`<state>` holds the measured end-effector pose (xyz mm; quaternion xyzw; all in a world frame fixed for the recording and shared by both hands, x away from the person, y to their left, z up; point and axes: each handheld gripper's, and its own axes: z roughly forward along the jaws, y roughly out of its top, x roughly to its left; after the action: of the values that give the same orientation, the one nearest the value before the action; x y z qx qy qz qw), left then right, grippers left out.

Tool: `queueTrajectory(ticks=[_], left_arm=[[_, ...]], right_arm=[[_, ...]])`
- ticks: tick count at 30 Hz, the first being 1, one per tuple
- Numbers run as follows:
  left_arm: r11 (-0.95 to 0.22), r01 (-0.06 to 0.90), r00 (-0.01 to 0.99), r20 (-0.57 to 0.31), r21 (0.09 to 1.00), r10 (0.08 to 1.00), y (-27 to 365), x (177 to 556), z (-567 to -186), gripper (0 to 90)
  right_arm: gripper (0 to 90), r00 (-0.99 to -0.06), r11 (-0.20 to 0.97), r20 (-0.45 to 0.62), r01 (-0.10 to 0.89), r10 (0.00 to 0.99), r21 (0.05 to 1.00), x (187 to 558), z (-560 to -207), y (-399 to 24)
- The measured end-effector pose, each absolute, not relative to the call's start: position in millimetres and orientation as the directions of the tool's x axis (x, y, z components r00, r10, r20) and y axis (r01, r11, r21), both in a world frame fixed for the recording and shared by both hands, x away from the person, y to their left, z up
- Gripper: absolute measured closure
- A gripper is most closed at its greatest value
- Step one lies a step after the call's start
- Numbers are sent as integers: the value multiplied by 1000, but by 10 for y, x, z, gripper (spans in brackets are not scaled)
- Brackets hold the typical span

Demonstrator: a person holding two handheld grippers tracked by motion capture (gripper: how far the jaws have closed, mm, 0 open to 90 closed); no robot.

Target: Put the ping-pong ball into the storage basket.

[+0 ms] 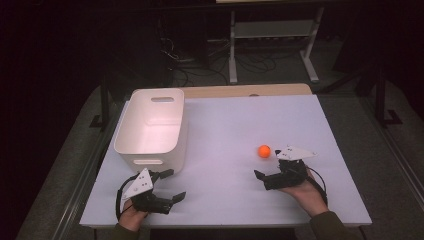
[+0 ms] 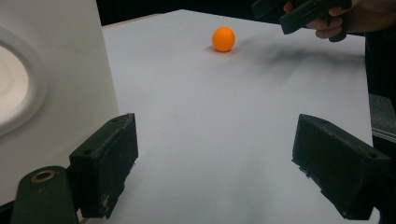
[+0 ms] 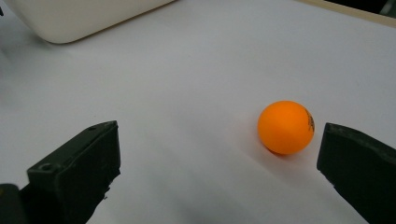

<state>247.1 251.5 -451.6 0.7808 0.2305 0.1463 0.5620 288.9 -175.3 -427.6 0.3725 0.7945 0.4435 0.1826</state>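
Now closing in: the right gripper (image 3: pixel 215 172), jaws spread wide, approaches an orange ball (image 3: pixel 285 127) lying on the white table (image 1: pixel 230 130), right of the white bin (image 1: pixel 152 125). Centring and pinching likely come next. Near-left, the left gripper (image 1: pixel 169 185) waits, jaws apart.

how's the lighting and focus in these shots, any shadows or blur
High view: dark room, lit table slightly soft. Left gripper view: ball sharp, a smudgy shadow beside it. Right gripper view: ball crisp with a small shadow beneath, jaws a bit soft.
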Motion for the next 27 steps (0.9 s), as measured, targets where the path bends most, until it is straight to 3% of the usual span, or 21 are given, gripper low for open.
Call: queueTrajectory(ticks=[27], left_arm=[[-261, 191, 851, -27, 946, 525, 2519, 2472, -4516, 141]], right_arm=[[0, -645, 307, 47, 425, 762, 852, 2988, -4213, -1775]])
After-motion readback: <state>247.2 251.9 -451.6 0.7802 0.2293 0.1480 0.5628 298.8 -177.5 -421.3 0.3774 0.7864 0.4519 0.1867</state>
